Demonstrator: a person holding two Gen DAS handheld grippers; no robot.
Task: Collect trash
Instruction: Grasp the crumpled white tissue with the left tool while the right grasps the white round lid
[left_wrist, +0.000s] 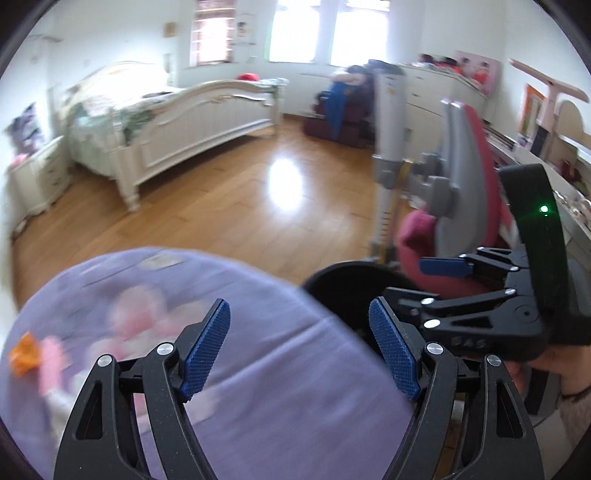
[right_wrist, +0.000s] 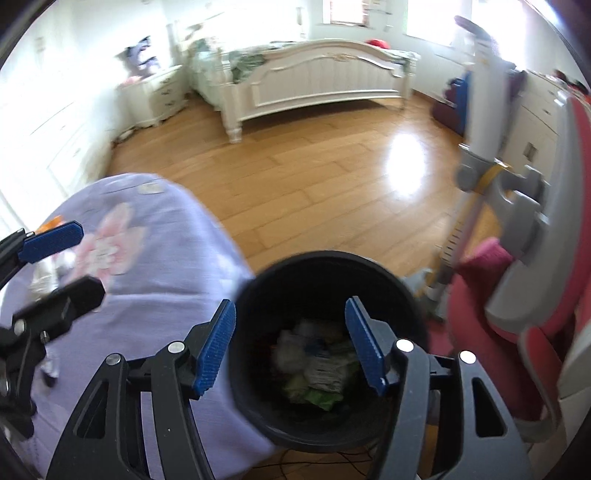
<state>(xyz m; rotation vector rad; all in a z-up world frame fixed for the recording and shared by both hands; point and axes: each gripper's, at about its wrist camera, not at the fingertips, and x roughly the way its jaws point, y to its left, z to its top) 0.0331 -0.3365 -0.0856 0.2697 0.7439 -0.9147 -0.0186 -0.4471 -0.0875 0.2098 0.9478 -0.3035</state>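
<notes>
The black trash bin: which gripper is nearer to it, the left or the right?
Right. The right gripper hangs open directly over the black trash bin. The left gripper is open over the purple bedcover, beside the bin.

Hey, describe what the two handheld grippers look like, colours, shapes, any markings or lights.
Both the left gripper and the right gripper have black angular linkage arms with triangular cutouts, silver round pivot pins and blue textured fingers. In the left wrist view, the right gripper's black body shows a small green light.
</notes>
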